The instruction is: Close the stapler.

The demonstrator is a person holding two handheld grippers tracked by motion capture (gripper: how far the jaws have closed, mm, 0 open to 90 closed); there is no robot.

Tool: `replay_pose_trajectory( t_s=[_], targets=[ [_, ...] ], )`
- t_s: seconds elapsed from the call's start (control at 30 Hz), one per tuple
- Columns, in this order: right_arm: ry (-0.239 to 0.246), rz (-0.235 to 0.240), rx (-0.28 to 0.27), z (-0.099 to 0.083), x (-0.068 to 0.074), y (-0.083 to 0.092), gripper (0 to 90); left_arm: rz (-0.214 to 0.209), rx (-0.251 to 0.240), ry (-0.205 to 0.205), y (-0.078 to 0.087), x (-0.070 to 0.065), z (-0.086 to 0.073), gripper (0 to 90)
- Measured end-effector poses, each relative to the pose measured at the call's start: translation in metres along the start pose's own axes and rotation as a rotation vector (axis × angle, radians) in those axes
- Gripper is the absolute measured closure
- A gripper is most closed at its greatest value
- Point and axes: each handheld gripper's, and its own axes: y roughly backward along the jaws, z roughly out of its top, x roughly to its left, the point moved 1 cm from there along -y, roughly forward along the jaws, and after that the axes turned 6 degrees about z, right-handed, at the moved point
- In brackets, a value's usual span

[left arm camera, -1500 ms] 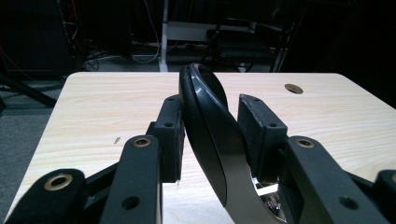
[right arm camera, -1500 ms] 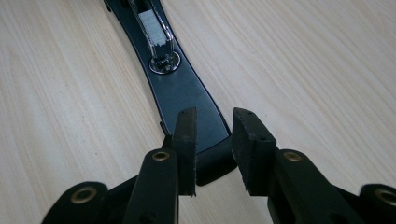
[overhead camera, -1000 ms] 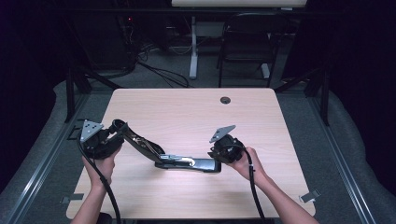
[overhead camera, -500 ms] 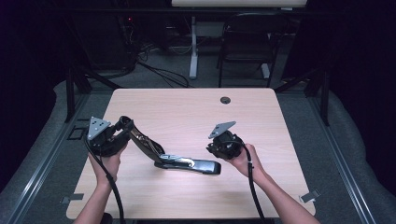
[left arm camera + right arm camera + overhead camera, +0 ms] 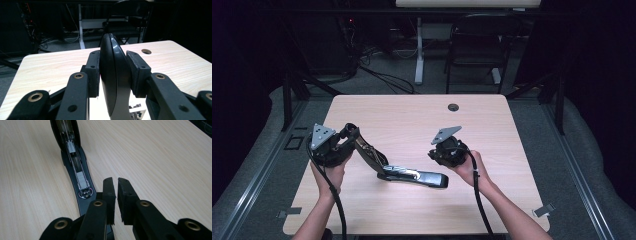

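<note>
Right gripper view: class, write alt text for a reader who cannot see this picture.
The right gripper hovers with its two black jaws nearly closed on nothing, just beside the base of an opened black stapler. The stapler's metal staple channel lies exposed, running away across the pale wooden table.

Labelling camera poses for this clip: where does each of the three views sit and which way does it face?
High view: above the person's side, facing forward and down on the table; both forearms, left gripper, right gripper.
Left gripper view: rides the left gripper, facing the table's far edge; jaws clamp the stapler lid.
Right gripper view: rides the right gripper, looking down the stapler base; jaws nearly closed, empty.
Shared: all three show the opened stapler.
</note>
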Motion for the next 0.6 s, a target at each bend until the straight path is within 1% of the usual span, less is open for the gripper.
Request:
replay_pose_trajectory(
  t_s=[0.03,0.33,0.37,0.47,0.6],
  targets=[
    [0.001,0.003,0.001,0.001,0.0,0.0,84.9,-0.002,0.005,-0.006,0.0,-0.001,0.001,65.6],
    [0.003,0.004,-0.025,0.008,0.002,-0.003,85.9,-0.007,0.0,-0.024,-0.001,-0.008,0.003,65.9],
    [0.008,0.002,-0.02,0.008,0.002,-0.003,85.9,-0.007,0.0,-0.027,-0.001,-0.01,0.003,65.9],
    [0.008,0.01,-0.031,0.011,0.003,-0.005,85.9,-0.009,0.0,-0.04,-0.001,-0.013,0.004,65.9],
    [0.012,0.015,-0.034,0.014,0.004,-0.007,85.9,-0.01,0.006,-0.075,-0.002,-0.019,0.006,65.9]
  ],
)
